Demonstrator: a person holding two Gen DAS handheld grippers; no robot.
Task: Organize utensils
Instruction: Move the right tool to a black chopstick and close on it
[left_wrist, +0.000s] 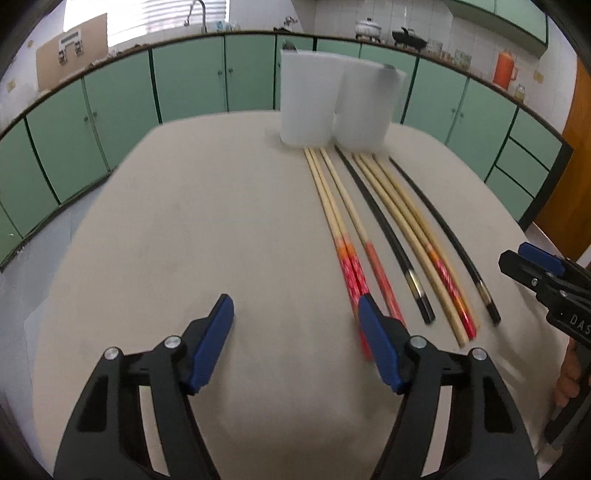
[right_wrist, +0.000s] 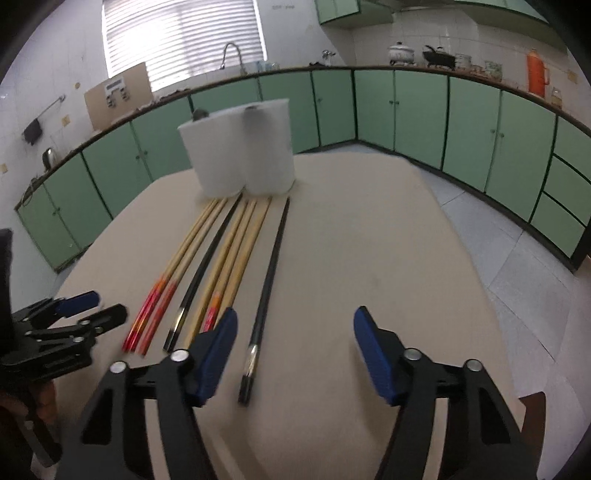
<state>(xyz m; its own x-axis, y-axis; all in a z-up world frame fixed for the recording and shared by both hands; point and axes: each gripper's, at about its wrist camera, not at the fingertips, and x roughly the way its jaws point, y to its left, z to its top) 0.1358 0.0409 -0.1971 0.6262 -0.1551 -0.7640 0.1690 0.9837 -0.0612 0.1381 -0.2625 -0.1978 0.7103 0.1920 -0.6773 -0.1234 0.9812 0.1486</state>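
Note:
Several chopsticks lie side by side on the beige table (left_wrist: 184, 229), tips towards two white holder cups (left_wrist: 332, 99). Three bamboo ones with red ends (left_wrist: 343, 236) lie on the left, then a black one (left_wrist: 380, 225), more bamboo ones (left_wrist: 410, 229) and a second black one (left_wrist: 443, 229). My left gripper (left_wrist: 295, 314) is open and empty, its right finger just over the red ends. My right gripper (right_wrist: 295, 325) is open and empty, with the right black chopstick (right_wrist: 267, 284) between its fingers, near the left one. The cups (right_wrist: 243, 147) stand behind the chopsticks.
Green kitchen cabinets (left_wrist: 122, 103) ring the table beyond its edges. The right gripper shows at the right edge of the left wrist view (left_wrist: 543, 280); the left gripper shows at the left edge of the right wrist view (right_wrist: 66, 325). Tiled floor (right_wrist: 517, 266) lies right of the table.

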